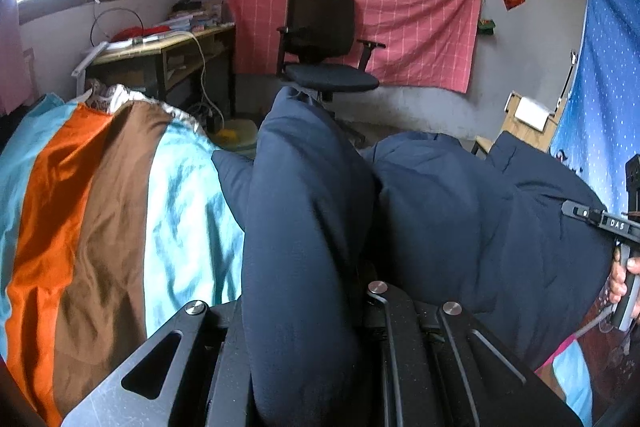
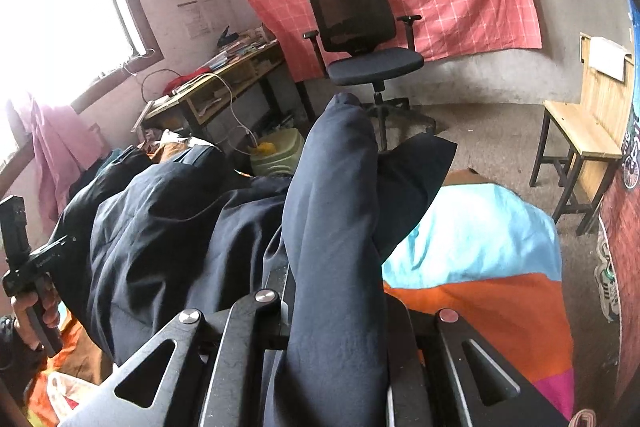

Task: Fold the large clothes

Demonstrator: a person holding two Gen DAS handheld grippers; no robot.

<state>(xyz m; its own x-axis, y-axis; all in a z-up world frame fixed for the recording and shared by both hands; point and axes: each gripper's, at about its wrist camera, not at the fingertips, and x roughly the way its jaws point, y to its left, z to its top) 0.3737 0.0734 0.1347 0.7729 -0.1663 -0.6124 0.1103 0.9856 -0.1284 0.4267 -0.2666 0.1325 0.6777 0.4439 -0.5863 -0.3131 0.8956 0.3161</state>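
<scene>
Left claw (image 1: 308, 307) and right claw (image 2: 336, 307) each clamp a bunched fold of the navy garment (image 1: 460, 211), which sags between them over the striped bedsheet (image 1: 100, 207).

I see daylight entering through the window (image 2: 68, 7), blown out to white glare in the right wrist view. Fisheye distortion curves both frames' edges; corners vignette black. Focus stays sharp centrally.

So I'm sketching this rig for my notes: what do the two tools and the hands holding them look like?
Both tools are matte black metal with slotted cutouts and round silver bolt heads. The right tool has a pistol-style grip with a pale strip, and white letters reading DAS. The left tool has a boxy black block on top. Both hands, and, look bare.
</scene>
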